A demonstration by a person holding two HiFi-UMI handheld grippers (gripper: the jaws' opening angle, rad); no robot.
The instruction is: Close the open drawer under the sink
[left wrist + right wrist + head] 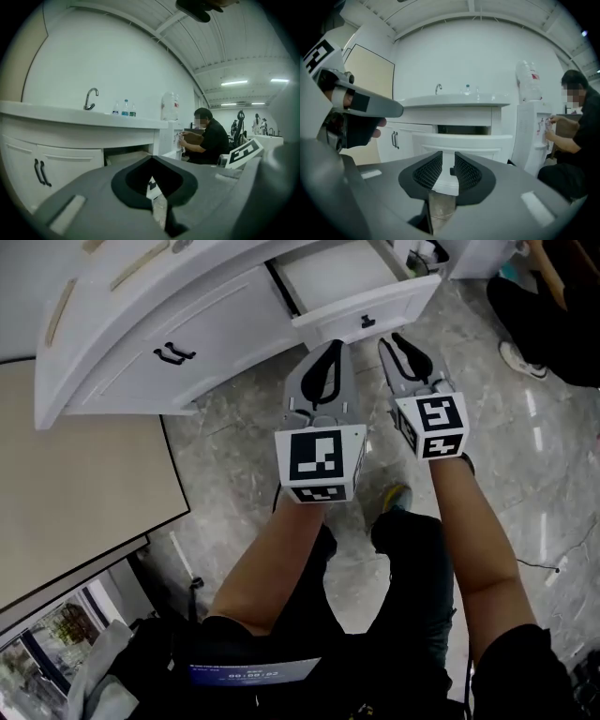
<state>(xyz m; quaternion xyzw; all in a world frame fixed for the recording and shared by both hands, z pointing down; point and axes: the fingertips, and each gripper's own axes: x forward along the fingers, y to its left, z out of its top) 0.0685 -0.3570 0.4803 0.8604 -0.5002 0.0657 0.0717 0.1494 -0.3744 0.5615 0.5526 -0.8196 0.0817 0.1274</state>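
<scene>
Two tongs reach forward side by side, both aimed at the drawer (394, 307). It stands pulled out of the white cabinet (112, 381) below the counter, and its inside looks bare. Its front carries a small dark handle (367, 322).

In the head view the left tongs (333, 348) sit just below the drawer front, left of the handle. Their bowed black fingers meet at the tips and grip nothing. In the left gripper view only a thin slit shows behind the touching tips, with a strip of white drawer front in it.

The right tongs (401, 341) sit just right of the handle, with their tips near the lower edge of the front. I cannot tell whether they touch it. In the right gripper view the jaws stand a narrow gap apart and hold nothing. The handle and the white front show through that gap, further ahead.

Left of the drawer the cabinet has two doors with a pair of dark pulls (174, 354). A faucet (91, 97) and a few small bottles (124, 108) stand on the counter surface. A water dispenser (529, 136) stands to the right of the cabinet, with a seated person (208, 140) in black beside it. Grey marble floor (244, 437) runs under the forearms, and a beige panel (75, 484) lies at the left.
</scene>
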